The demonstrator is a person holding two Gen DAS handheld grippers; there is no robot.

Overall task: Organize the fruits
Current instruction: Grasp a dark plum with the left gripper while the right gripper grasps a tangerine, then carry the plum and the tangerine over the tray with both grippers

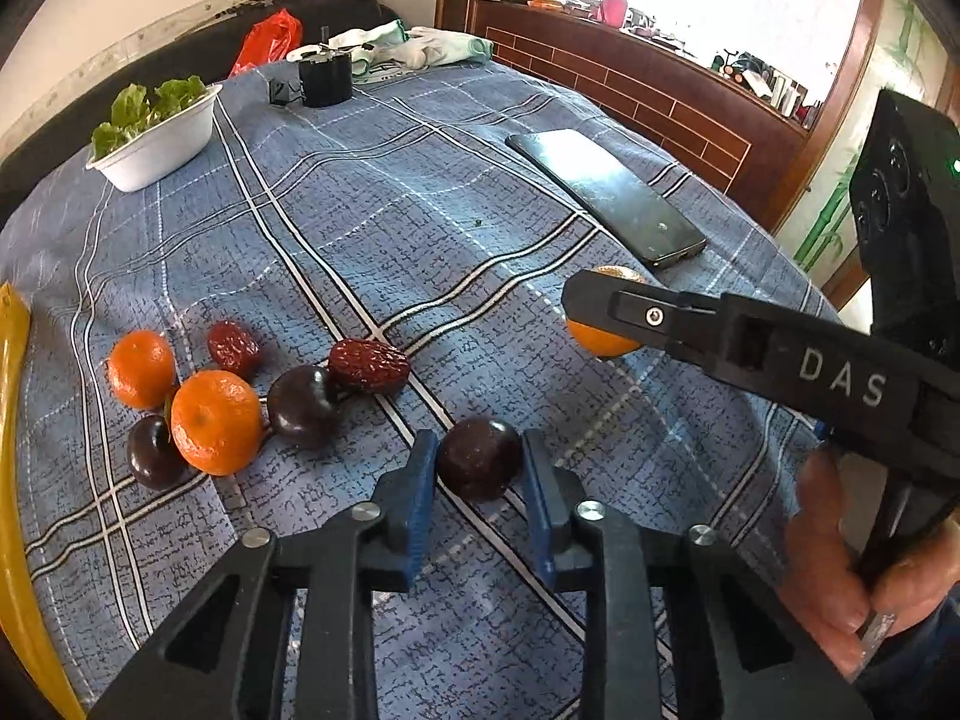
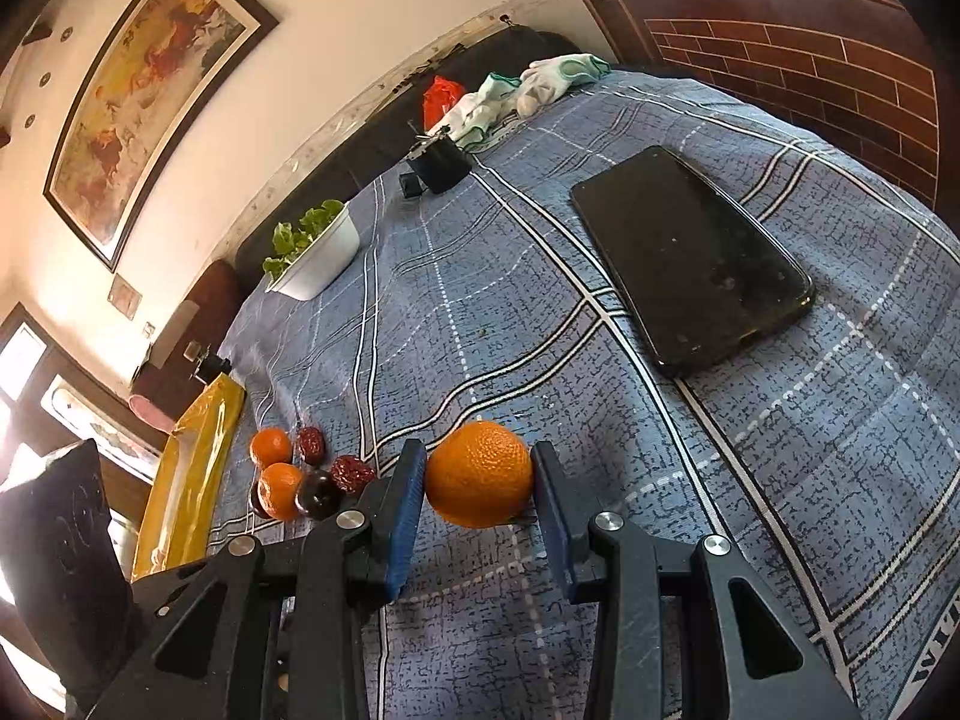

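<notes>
Left wrist view: my left gripper (image 1: pixel 479 468) has its blue pads closed against a dark plum (image 1: pixel 479 459) resting on the blue plaid tablecloth (image 1: pixel 420 210). Loose fruit lies to its left.

Right wrist view: my right gripper (image 2: pixel 479 483) clamps an orange (image 2: pixel 480 474) between both pads, just above the cloth, near the phone (image 2: pixel 690 258).
</notes>
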